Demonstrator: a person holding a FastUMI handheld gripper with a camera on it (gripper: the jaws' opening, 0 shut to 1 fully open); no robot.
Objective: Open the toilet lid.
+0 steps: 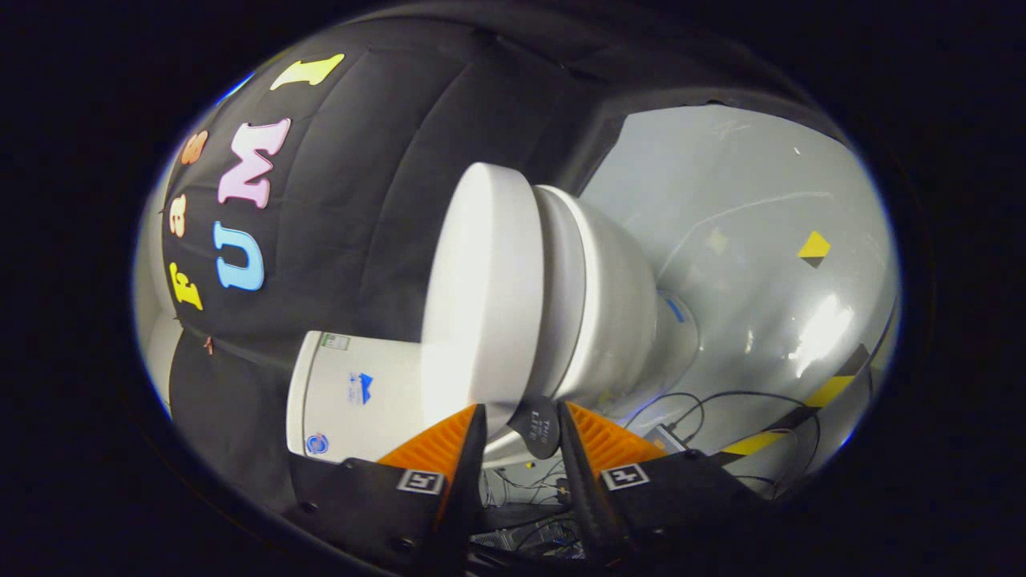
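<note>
The view is rolled sideways. A white toilet stands against the black cloth wall, its lid point(481, 296) down flat on the seat and bowl point(609, 312). The tank point(353, 393) is behind the lid. A small dark lifting tab point(535, 426) sticks out from the lid's front rim. My gripper point(521, 418) is open, its fingers straddling the rim. The tab lies between them, close to one finger point(597, 441); the other finger point(437, 445) sits by the lid's top face. No firm squeeze on the tab or rim is visible.
The glossy grey floor point(761, 240) spreads beyond the bowl, with a yellow marker point(814, 247) on it. Black cables point(705, 401) and yellow-black tape point(801, 417) run along the floor near the toilet's base. The black cloth wall point(361, 200) stands behind the tank.
</note>
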